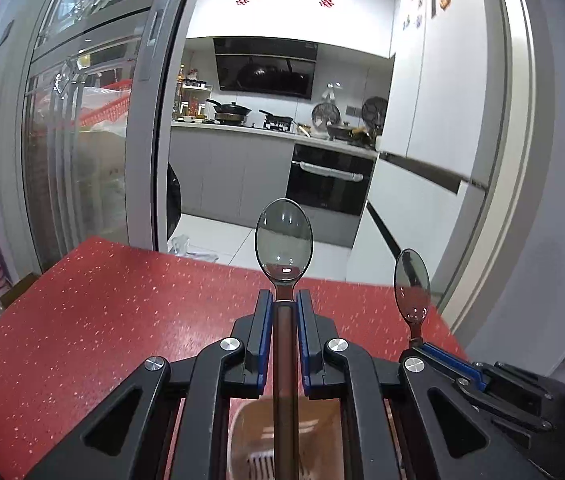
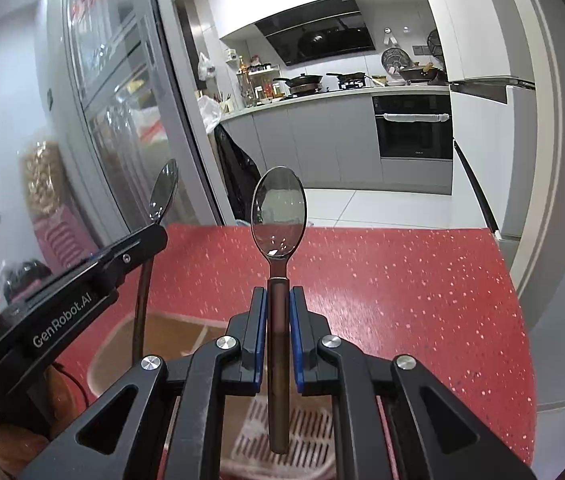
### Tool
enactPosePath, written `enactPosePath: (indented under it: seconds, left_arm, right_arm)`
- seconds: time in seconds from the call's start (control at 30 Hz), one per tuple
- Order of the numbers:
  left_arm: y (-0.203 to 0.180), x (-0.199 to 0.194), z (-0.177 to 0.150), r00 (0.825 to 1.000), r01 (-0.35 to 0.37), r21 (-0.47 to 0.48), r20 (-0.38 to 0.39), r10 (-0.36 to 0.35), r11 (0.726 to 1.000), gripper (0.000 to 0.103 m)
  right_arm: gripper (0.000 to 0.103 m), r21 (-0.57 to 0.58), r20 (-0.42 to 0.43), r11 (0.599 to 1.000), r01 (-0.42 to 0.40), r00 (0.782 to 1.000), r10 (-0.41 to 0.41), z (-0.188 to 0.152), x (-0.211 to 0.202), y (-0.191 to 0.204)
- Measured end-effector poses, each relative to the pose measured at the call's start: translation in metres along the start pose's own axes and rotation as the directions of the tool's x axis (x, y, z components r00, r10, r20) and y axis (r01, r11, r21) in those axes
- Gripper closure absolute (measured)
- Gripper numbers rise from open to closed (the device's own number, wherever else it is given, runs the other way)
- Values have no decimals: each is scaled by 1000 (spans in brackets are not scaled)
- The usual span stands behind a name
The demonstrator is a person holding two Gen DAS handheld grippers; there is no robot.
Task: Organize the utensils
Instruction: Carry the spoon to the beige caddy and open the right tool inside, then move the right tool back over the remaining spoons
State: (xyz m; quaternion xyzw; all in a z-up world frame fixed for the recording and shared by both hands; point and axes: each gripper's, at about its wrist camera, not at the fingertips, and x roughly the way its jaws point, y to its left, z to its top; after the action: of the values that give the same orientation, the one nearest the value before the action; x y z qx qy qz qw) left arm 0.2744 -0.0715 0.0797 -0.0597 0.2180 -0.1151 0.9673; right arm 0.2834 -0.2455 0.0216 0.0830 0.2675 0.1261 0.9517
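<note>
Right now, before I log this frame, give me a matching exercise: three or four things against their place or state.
Things:
1. left gripper
2. brown-handled metal spoon in the right gripper
3. beige plastic slotted basket
4. red speckled table

States:
A. bowl end up
B. carries the basket
C. shut on a spoon handle
D. beneath both grippers

Pairs: 1-C, 2-A, 3-D, 4-B

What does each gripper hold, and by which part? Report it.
Left gripper is shut on a spoon, clamped on the brown handle just below the neck, bowl up. Right gripper is shut on a second spoon, gripped the same way.
</note>
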Motion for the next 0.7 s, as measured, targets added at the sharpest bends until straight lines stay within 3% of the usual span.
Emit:
enactPosePath:
  seconds: [0.2,0.53,0.7]
  left_arm:
    - [-9,-8,-17,999,-27,78,-24,29,997,65]
    - [-5,-19,-25,996,-37,70,-84,43,997,65]
    - [3,-30,-22,994,-57,36,-92,60,998,65]
  right_arm:
    - [91,-40,17,999,6,1000,-5,-7,-10,5]
    - [90,-75,-19,997,12,1000,-14,-16,-26,14]
    - [59,-51,-16,999,0,1000,-1,-13,-41,12]
